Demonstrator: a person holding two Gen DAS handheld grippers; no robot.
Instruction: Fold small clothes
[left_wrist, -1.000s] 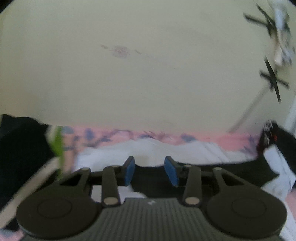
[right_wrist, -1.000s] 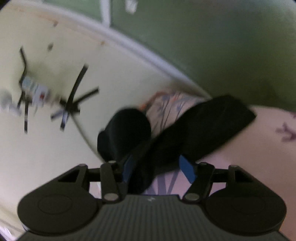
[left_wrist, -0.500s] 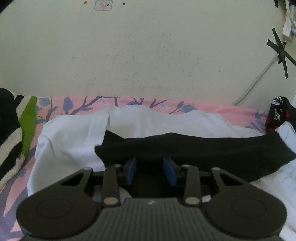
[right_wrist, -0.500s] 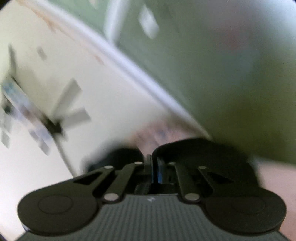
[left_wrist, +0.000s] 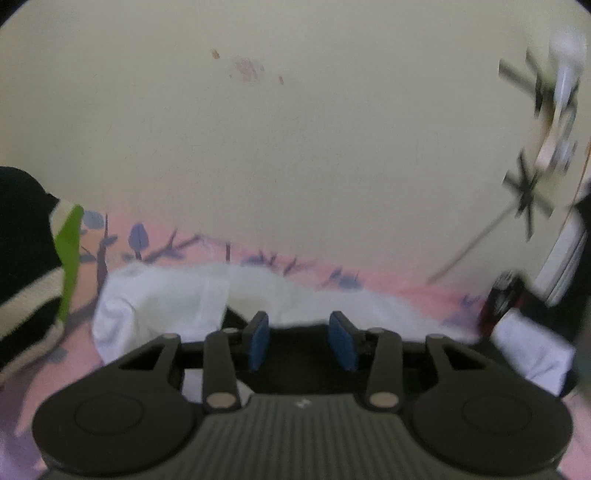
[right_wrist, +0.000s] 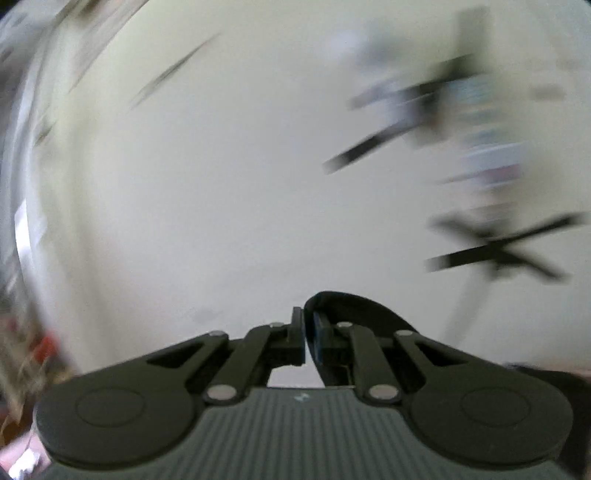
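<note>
Between the opening left gripper (left_wrist: 301, 341) pads, a black sock (left_wrist: 303, 365) lies unfolded; its end is clamped in the raised right gripper (right_wrist: 308, 341).

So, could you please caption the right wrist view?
Right gripper shut on a black garment, raised before a blurred cream wall.

This looks like a bedroom in a home. A pink bedsheet (left_wrist: 388, 291) printed with purple branches and leaves lies against a plain cream wall (left_wrist: 295, 147), with a white garment (left_wrist: 162, 299) and a striped black, cream and green knit (left_wrist: 44, 266) spread on it. On the wall, a cable (left_wrist: 476, 240) is fixed with crosses of black tape (left_wrist: 526, 195).
</note>
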